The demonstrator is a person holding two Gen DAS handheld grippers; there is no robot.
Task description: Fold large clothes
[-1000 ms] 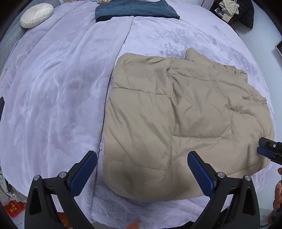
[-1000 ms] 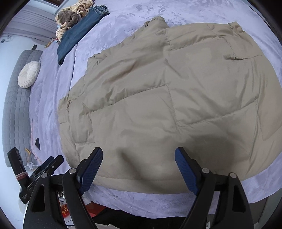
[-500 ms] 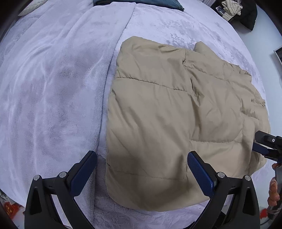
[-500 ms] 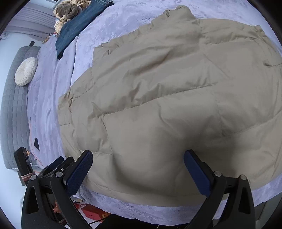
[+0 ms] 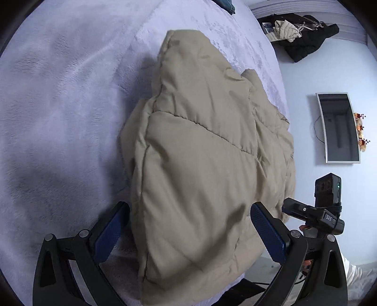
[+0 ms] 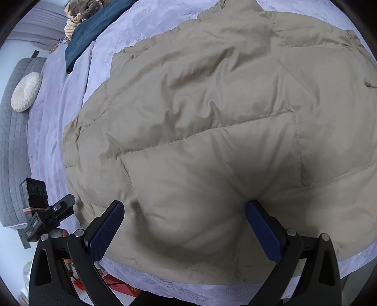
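While both tools point(image 5: 189, 231) point(image 6: 185, 227) are gaping wide over it, the beige jacket point(image 6: 212, 131) is lying lengthwise up the bed point(image 5: 59, 106), collar farthest.

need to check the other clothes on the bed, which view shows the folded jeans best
The right wrist view: the folded dark blue jeans lie in full length along the lavender bedspread, beyond the beige puffer jacket. The left wrist view catches only a corner at its top edge.
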